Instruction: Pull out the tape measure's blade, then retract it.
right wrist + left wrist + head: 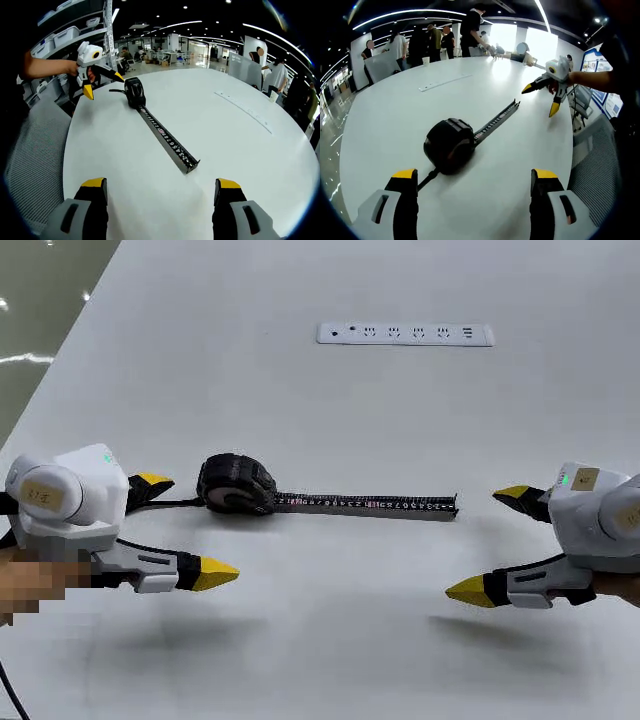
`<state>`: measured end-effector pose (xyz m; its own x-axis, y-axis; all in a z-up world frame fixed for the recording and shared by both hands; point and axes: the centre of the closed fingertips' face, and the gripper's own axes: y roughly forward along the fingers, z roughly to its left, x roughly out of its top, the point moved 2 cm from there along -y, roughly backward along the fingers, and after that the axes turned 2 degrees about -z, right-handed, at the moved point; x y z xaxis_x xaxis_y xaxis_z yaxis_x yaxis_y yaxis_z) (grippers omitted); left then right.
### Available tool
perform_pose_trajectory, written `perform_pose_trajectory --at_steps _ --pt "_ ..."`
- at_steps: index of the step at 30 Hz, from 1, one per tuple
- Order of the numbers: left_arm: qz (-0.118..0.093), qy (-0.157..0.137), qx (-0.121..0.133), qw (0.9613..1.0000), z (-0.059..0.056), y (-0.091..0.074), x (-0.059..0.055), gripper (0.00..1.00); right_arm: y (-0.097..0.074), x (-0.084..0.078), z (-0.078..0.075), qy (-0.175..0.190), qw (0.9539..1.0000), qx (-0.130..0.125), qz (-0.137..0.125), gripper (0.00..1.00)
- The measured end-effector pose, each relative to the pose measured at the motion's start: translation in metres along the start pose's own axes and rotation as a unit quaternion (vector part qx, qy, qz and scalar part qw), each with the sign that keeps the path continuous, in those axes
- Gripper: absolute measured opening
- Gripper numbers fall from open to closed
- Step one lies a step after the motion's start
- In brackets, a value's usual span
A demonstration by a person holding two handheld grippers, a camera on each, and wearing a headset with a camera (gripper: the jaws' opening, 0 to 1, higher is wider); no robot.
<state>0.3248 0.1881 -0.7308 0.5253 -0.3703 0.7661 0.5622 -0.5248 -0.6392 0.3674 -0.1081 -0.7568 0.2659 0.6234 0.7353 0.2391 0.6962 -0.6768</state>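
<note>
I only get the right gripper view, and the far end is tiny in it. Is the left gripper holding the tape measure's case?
Observer: No. The left gripper view shows the case lying ahead of the open left gripper, untouched.
Operator: Where does its strap go?
Observer: The strap runs back from the case toward one jaw tip.
Operator: And the pale strip beyond the blade?
Observer: In the head view, it is a white power strip with sockets, well apart from the blade.

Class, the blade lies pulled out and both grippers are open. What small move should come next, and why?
Probably bring the left gripper around the case and close it: the blade lies extended, and this gripper and the right gripper are open, holding nothing.
</note>
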Motion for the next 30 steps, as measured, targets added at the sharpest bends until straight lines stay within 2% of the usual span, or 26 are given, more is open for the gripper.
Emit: perform_pose_trajectory --at_steps 8,14,18,24,30 --pt "-0.02 -0.012 0.022 0.9995 -0.009 -0.004 0.0 0.95 -0.004 0.003 0.008 0.016 0.9995 -0.018 -0.018 0.93" --pt "-0.029 -0.022 0.028 0.9989 -0.019 -0.003 -0.001 0.96 -0.007 0.005 0.012 0.027 0.9987 -0.031 -0.029 0.96" --pt "-0.038 -0.031 0.037 0.9981 -0.02 -0.004 -0.001 0.98 -0.008 0.008 0.015 0.036 0.9977 -0.04 -0.041 0.97" --pt "-0.049 -0.034 0.051 0.9969 -0.022 -0.008 0.001 0.99 -0.007 0.007 0.018 0.043 0.9968 -0.049 -0.046 0.99" --pt "-0.063 -0.039 0.065 0.9952 -0.027 -0.01 0.003 0.99 -0.009 0.014 0.024 0.05 0.9948 -0.061 -0.063 0.99"
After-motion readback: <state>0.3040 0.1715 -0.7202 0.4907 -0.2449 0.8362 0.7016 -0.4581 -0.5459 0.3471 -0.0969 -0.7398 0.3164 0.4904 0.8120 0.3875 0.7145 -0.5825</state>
